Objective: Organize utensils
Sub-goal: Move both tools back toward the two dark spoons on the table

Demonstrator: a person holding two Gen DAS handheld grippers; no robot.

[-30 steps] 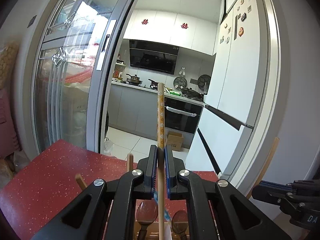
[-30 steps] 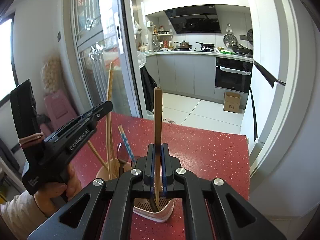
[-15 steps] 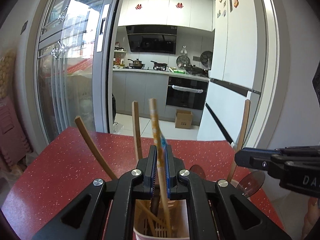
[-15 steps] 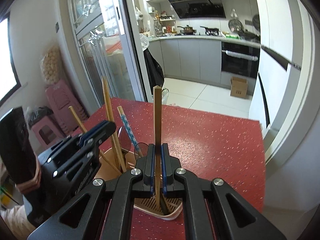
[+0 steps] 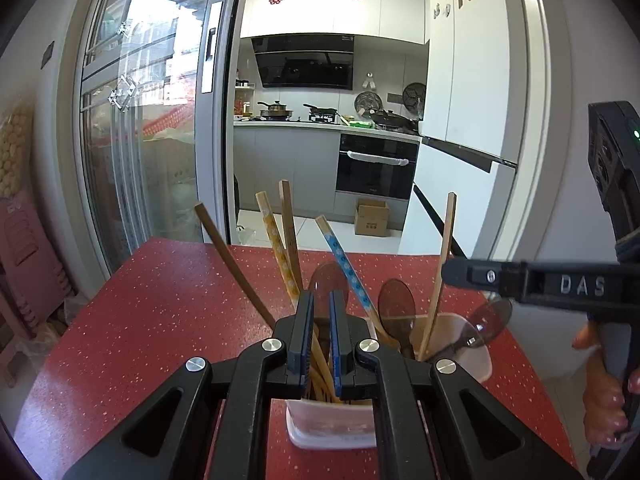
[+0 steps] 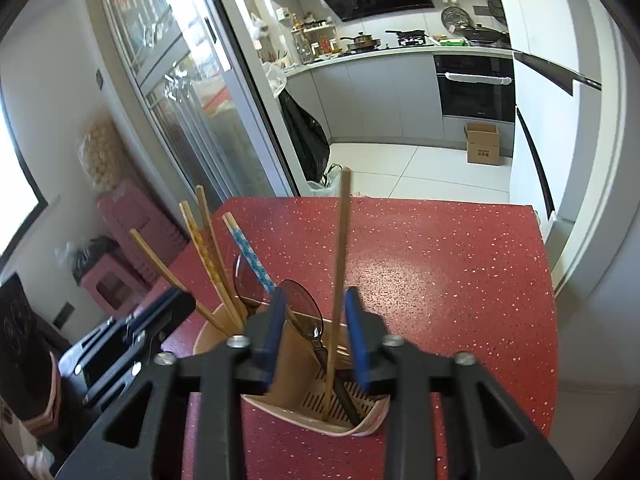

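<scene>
At six o'clock on the red speckled table [image 6: 440, 264], the pale plastic utensil holder [image 6: 308, 412] carries chopsticks and spoons upright, the right gripper [image 6: 314, 320] parted around a plain wooden chopstick [image 6: 340, 256], apparently released, the left gripper [image 5: 320, 332] narrowly parted, gripping nothing.

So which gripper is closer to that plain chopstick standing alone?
Right. The right gripper straddles the plain chopstick, jaws open; the left gripper sits across the holder by the yellow patterned chopstick.
</scene>
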